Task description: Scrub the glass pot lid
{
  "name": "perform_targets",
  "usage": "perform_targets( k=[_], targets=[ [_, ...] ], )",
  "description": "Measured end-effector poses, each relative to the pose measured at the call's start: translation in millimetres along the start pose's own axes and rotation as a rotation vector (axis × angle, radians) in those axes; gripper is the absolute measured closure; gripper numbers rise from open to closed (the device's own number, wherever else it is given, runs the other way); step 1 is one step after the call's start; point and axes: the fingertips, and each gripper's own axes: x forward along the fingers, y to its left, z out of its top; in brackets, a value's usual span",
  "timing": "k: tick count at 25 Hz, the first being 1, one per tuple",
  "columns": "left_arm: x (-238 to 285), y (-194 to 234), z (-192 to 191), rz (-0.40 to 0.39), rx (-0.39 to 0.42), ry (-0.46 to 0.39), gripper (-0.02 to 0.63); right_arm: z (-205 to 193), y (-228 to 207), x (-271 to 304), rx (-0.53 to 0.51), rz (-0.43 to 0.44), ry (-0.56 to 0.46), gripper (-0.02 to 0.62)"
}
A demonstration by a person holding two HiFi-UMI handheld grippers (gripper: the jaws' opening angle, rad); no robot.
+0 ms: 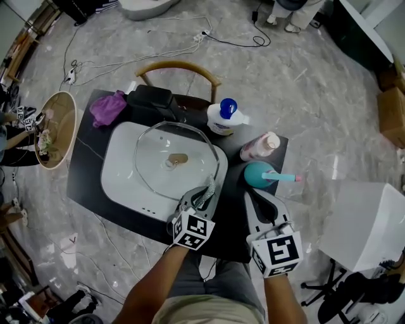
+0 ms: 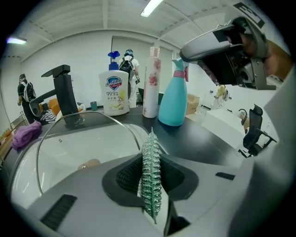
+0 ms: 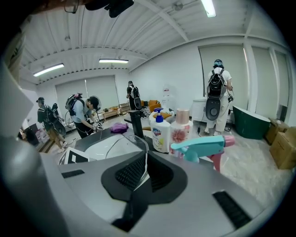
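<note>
The round glass pot lid [image 1: 177,161] rests in the white basin [image 1: 117,180] so your left gripper [image 1: 208,190], clamped on a silvery mesh scrubber [image 2: 150,176], reaches its rim, while your right gripper [image 1: 256,197] hovers closed and empty.

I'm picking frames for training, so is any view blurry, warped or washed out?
Head view: sharp, evenly lit, edges bend slightly. Left gripper view: strong fisheye with dark corners, scrubber crisp. Right gripper view: same fisheye, ceiling lights bright but no washout.
</note>
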Motion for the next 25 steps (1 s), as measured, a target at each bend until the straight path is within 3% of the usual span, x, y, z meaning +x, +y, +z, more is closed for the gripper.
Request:
perform_targets(
  k=[9,25],
  targets=[
    [-7,25,-15,0.041,0.006,0.024,0.515,1,9,6,-0.011,0.011,0.004,0.568],
    [-59,162,-77,0.258,-0.001,0.169,0.514,6,54,33,-0.040,0.056,0.026,0.569]
  ],
)
